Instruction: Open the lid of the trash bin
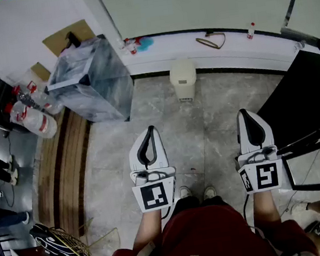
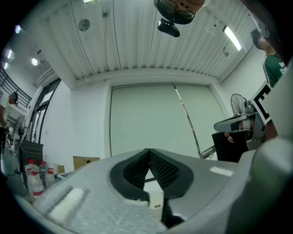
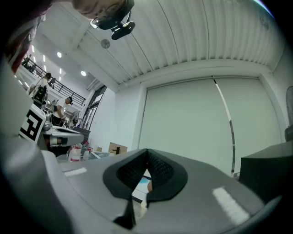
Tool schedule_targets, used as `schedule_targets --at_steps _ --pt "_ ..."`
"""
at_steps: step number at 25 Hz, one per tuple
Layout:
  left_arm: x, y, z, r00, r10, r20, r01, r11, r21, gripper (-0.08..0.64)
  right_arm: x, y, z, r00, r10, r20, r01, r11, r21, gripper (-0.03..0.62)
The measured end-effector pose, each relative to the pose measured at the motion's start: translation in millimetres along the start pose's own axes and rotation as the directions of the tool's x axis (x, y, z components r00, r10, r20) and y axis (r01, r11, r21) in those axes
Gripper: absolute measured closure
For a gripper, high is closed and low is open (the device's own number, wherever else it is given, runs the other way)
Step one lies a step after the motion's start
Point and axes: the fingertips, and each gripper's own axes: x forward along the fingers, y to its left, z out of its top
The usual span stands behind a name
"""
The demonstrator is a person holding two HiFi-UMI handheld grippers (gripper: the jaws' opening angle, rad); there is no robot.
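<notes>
trash bin (image 1: 183, 79): small, cream, upright on the grey stone floor (image 1: 213, 129), back against the white ledge (image 1: 226, 51) along the far wall; lid (image 1: 182, 66) looks down; nothing touching it.

your left gripper (image 1: 150, 130): jaws closed tip to tip, nothing between them; held low in front of you, pointing toward the bin, well apart from it; in the left gripper view the bin shows through the gap under the closed tips.

your right gripper (image 1: 244, 112): jaws also closed, empty; level with the left one, further to the right of the bin's line, well apart from it; so the bin sits ahead, between the two lines of aim, closer to the left's.

marker cube (image 1: 154, 194) on each gripper faces the head camera; your shoes (image 1: 195, 193) are between the two on the floor.

left of the bin: plastic-wrapped crate (image 1: 90, 81), red-capped bottles (image 1: 32, 115) beyond it; right side: black panel (image 1: 308, 99) near your right gripper.
</notes>
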Motion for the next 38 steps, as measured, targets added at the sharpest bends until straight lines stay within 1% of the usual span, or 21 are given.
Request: schedule_targets --at_steps 10,15,20,25,33,38 --pt "1 31 6 0.999 0.009 0.035 -0.009 1.0 0.005 0.555 21 22 12 1.0 0.0 0.025 0.0 1.0 -0.014 0.594" --pt "-3 53 -3 0.999 0.015 0.03 -0.015 1.0 0.001 0.555 34 45 10 0.999 0.009 0.042 -0.01 0.999 0.033 0.592" --pt "-9 77 -11 0.999 0.018 0.028 -0.018 1.0 -0.007 0.555 42 70 8 0.999 0.008 0.037 -0.009 1.0 0.029 0.592" --pt "-11 93 -26 1.0 0.012 0.019 -0.011 1.0 -0.017 0.555 47 85 -2 1.0 0.0 0.017 -0.001 1.0 0.025 0.593" --pt "14 105 -47 1.0 0.01 0.0 -0.01 0.999 -0.032 0.555 74 81 -22 1.0 -0.012 -0.006 0.012 0.999 0.036 0.594" --pt "51 105 -59 1.0 0.003 -0.015 -0.003 1.0 -0.026 0.555 109 69 -37 1.0 0.003 -0.017 -0.002 0.999 0.044 0.594"
